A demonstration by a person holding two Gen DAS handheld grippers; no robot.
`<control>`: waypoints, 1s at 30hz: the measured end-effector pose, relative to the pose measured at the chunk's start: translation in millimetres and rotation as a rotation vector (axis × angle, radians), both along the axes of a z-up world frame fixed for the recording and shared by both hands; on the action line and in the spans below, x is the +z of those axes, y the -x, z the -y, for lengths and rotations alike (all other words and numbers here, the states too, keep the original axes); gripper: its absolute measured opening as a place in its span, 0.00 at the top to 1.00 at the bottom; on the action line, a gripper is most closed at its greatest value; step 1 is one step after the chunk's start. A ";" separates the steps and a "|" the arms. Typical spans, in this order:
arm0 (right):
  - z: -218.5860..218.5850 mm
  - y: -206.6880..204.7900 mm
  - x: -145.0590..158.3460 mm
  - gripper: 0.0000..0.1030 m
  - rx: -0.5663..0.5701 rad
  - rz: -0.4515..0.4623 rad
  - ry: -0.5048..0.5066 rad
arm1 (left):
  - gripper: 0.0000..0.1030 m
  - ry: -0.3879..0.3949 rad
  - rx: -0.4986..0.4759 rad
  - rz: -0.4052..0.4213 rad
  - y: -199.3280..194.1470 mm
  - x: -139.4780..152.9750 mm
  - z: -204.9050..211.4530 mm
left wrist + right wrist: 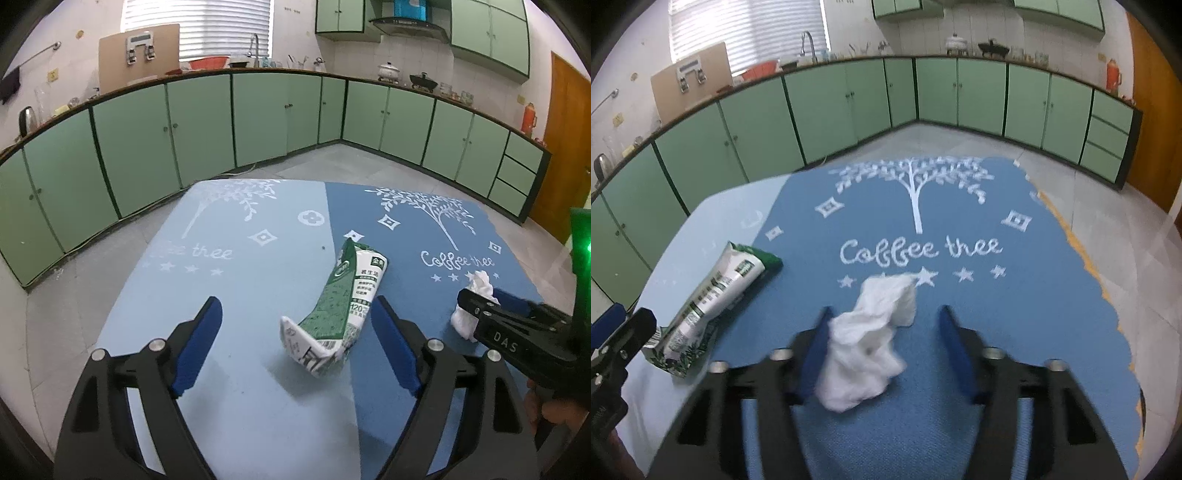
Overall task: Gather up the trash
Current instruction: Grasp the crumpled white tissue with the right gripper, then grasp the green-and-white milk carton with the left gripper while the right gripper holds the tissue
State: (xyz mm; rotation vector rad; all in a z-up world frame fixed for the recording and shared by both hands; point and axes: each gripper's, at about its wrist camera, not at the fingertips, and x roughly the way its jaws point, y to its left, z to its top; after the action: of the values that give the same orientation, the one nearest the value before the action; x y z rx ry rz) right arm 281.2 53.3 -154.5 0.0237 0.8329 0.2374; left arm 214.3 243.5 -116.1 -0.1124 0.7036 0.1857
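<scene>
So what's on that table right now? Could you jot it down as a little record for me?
surface: blue tablecloth printed "Coffee tree"
trash 1: crushed green-and-white carton, lying on its side
trash 2: crumpled white tissue
left gripper: open, carton between its fingers, not gripped
right gripper: open around the tissue, left pad touching it, right pad clear
setting: kitchen, green cabinets
</scene>
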 end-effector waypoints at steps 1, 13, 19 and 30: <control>-0.2 -2.2 -3.0 0.79 0.011 -0.021 -0.010 | 0.20 0.003 -0.007 -0.005 -2.6 -1.0 0.5; 13.1 5.7 10.9 0.89 0.011 0.029 -0.026 | 0.19 0.018 -0.026 -0.105 -35.3 -29.2 8.4; 19.5 8.4 17.0 0.90 0.021 0.038 -0.039 | 0.26 0.003 -0.023 -0.172 -46.3 -41.5 15.0; 32.2 14.8 24.8 0.89 0.017 0.049 -0.069 | 0.51 0.006 0.017 -0.175 -44.3 -38.7 23.4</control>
State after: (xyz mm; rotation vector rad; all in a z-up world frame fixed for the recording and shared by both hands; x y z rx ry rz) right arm 266.4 21.2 -129.7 0.0750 0.7757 0.2815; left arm 258.5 220.1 -154.8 -0.1086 0.8779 0.2117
